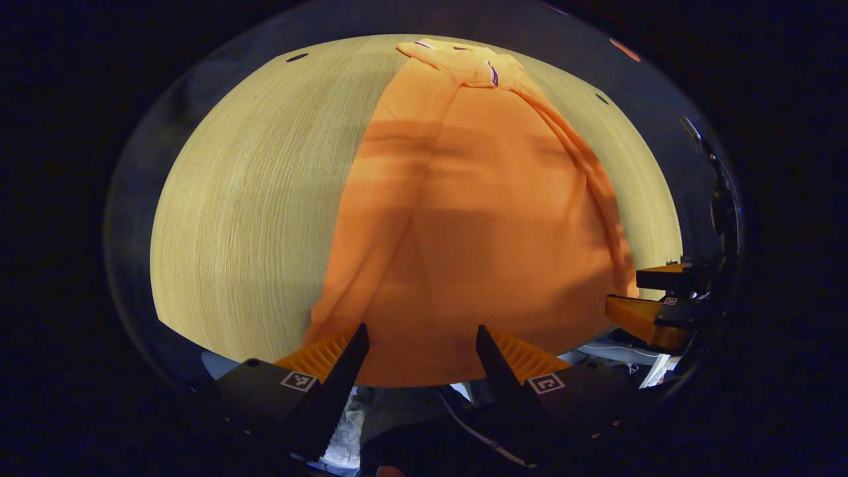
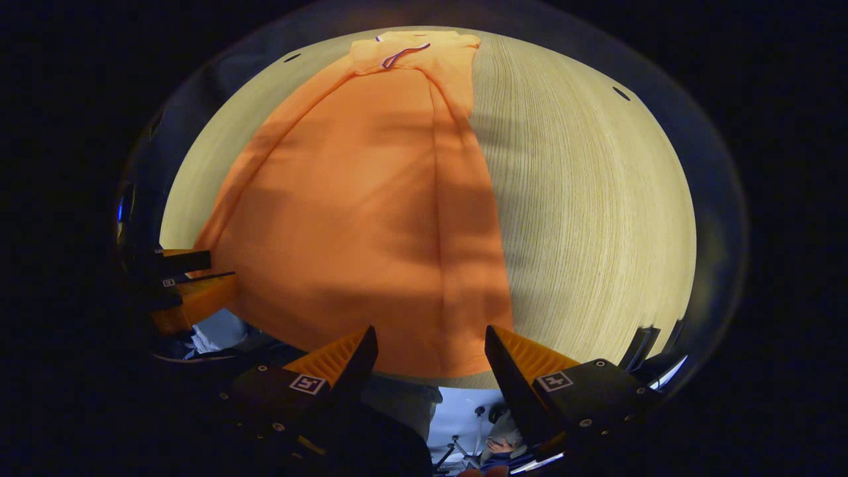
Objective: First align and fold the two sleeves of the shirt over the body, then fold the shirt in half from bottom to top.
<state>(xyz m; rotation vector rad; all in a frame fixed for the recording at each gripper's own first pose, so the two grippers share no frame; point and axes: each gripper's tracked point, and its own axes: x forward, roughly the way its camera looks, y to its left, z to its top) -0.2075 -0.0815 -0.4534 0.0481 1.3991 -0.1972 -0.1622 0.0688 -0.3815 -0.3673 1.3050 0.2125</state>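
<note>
A: Where do we stand with the orange cotton shirt (image 1: pixel 490 232)?

B: It lies flat on the pale wood-grain table (image 1: pixel 252 212), collar at the top of the frame and hem at the bottom centre in both views. Both sleeves appear to be folded in lengthwise over the body, so we judge the bottom-to-top fold to be the step in hand.

A: Finger state?

B: The left gripper (image 1: pixel 421 344) has its fingers wide apart with nothing between them, poised at the hem. The right gripper (image 2: pixel 430 344) is likewise wide and empty, near the hem's corner at lower centre of its view.

A: How do we execute well?

B: We take one hem corner per gripper, pinching all layers including the folded sleeve. We lift both sides level, carry the hem toward the collar, and lay edge on edge. Uneven lift may spill a sleeve outward.
</note>
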